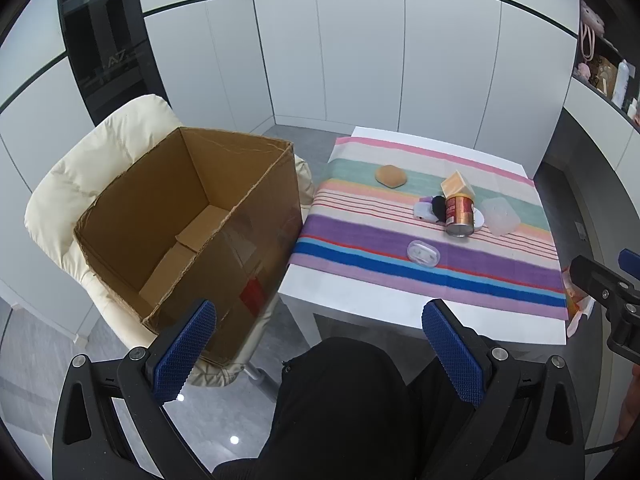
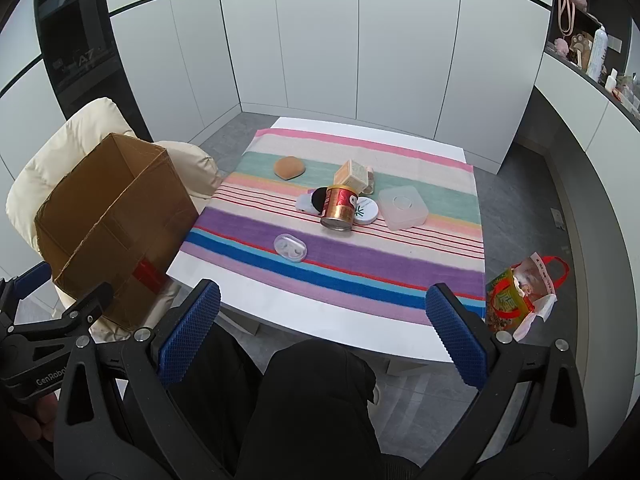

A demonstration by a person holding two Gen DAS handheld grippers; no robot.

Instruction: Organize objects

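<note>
An open, empty cardboard box point(image 1: 188, 224) sits on a cream padded chair point(image 1: 80, 168), left of a white table point(image 1: 360, 300) with a striped cloth point(image 2: 360, 256). On the cloth lie a brown bun point(image 2: 289, 168), a red and gold can point(image 2: 339, 208), a tan carton point(image 2: 352, 173), a round white tin point(image 2: 366, 210), a frosted square container point(image 2: 402, 208), a clear oval case point(image 2: 290, 248) and small white and black items point(image 2: 312, 200). My left gripper point(image 1: 320, 356) is open and empty, held back from the table's near edge. My right gripper point(image 2: 322, 332) is open and empty too.
A colourful bag point(image 2: 524, 292) stands on the floor right of the table. The person's dark-clothed legs point(image 2: 312, 400) are below both grippers. White cabinet panels point(image 2: 360, 60) close off the back. Shelves with bottles point(image 2: 596, 52) are at the upper right.
</note>
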